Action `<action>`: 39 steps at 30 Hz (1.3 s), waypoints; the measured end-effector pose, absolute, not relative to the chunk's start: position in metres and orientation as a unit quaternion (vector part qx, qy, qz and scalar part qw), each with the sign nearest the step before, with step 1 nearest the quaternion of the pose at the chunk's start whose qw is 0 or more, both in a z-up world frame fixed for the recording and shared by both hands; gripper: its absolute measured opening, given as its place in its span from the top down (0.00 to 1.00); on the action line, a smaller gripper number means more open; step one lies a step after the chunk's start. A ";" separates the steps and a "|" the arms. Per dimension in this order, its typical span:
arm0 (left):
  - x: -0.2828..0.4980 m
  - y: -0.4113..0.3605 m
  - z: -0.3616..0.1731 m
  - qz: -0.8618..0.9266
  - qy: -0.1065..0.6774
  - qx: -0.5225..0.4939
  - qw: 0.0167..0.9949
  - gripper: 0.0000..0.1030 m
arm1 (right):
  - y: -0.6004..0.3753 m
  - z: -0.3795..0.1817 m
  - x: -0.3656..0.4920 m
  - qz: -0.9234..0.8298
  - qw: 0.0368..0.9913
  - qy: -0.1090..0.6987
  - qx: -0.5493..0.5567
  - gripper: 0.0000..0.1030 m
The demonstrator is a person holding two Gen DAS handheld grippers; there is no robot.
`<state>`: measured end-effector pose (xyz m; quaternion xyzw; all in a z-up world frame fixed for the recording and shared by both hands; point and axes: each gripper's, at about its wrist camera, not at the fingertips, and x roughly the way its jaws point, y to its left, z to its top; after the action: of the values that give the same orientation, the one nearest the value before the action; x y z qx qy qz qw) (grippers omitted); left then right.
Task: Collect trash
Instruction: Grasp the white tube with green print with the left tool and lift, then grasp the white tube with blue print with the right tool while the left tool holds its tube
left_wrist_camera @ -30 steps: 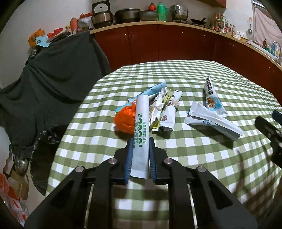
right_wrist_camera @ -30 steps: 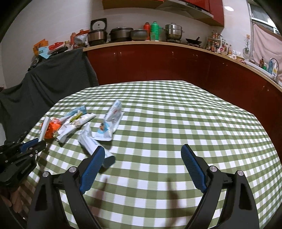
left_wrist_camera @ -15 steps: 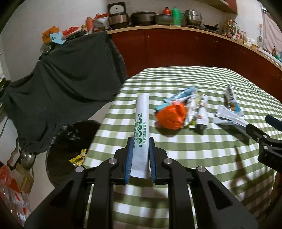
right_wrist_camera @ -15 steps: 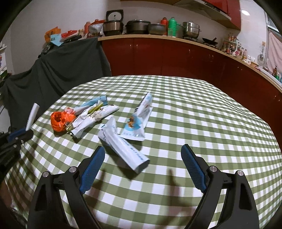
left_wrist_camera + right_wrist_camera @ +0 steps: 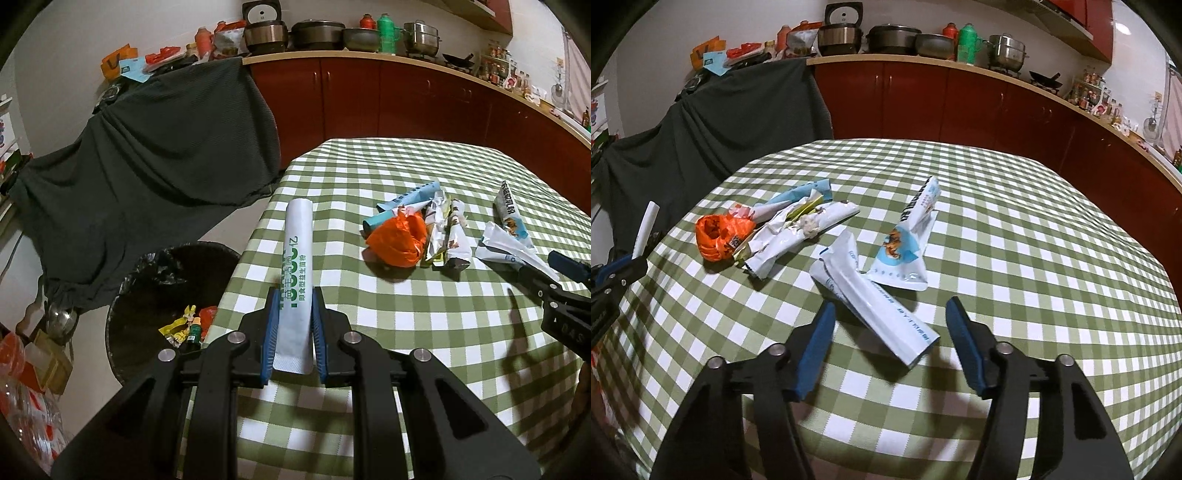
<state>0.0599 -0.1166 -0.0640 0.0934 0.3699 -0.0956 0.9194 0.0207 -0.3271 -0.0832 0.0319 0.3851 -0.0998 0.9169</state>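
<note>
Left wrist: left tool [image 5: 293, 325] clamps white sachet [image 5: 297, 273], green print "12"; right tool [image 5: 890, 332] closing, nothing gripped.

Tablecloth [image 5: 1015, 229]: woven cloth, matt, green and white check, lightly wrinkled. White sachet [image 5: 297, 273] between the left gripper [image 5: 293, 332] pads: smooth paper-like film, low sheen, green print. Pads [image 5: 267, 332]: blue, ribbed, rubbery; arms matt black plastic with bright metal rivets. Orange wrapper [image 5: 399, 240], ahead and right of that claw: thin crinkled plastic, glossy. Long white packet [image 5: 871, 295] ahead of the right gripper [image 5: 890, 325]: glossy creased film. Bin liner [image 5: 155, 266], left of the left claw: black, shiny, crumpled plastic.
</note>
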 end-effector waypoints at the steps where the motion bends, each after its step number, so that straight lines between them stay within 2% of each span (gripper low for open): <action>1: 0.060 -0.115 -0.064 -0.095 0.370 0.093 0.919 0.83 | -0.326 -0.084 0.021 -0.098 0.916 0.387 0.032 0.47; 2: 0.061 -0.115 -0.064 -0.095 0.370 0.093 0.919 0.83 | -0.325 -0.084 0.021 -0.096 0.916 0.388 0.031 0.47; 4: 0.061 -0.113 -0.065 -0.095 0.371 0.091 0.919 0.83 | -0.324 -0.085 0.021 -0.090 0.915 0.392 0.031 0.57; 7: 0.061 -0.112 -0.065 -0.094 0.371 0.090 0.919 0.83 | -0.323 -0.086 0.020 -0.084 0.913 0.397 0.035 0.64; 14: 0.063 -0.107 -0.066 -0.093 0.372 0.088 0.919 0.83 | -0.323 -0.085 0.017 -0.079 0.913 0.397 0.048 0.75; 19: 0.063 -0.105 -0.066 -0.093 0.372 0.086 0.920 0.83 | -0.323 -0.084 0.015 -0.076 0.913 0.396 0.055 0.87; 22: 0.062 -0.105 -0.067 -0.093 0.372 0.086 0.920 0.83 | -0.323 -0.084 0.013 -0.075 0.914 0.394 0.061 0.90; 28: 0.062 -0.102 -0.068 -0.092 0.372 0.084 0.920 0.83 | -0.320 -0.083 0.009 -0.060 0.911 0.402 0.074 0.88; 29: 0.062 -0.102 -0.068 -0.091 0.372 0.084 0.920 0.83 | -0.319 -0.083 0.010 -0.060 0.911 0.403 0.071 0.86; 31: 0.062 -0.100 -0.067 -0.090 0.371 0.083 0.921 0.83 | -0.318 -0.082 0.011 -0.064 0.911 0.403 0.068 0.71; 33: 0.062 -0.098 -0.067 -0.087 0.370 0.081 0.921 0.83 | -0.317 -0.081 0.013 -0.070 0.912 0.398 0.064 0.63; 39: 0.064 -0.094 -0.067 -0.082 0.371 0.080 0.922 0.83 | -0.318 -0.081 0.023 -0.073 0.913 0.398 0.062 0.60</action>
<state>0.0636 -0.0943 -0.0670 0.0796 0.3707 -0.0815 0.9217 0.0233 -0.3175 -0.0812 0.0625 0.3976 -0.0729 0.9125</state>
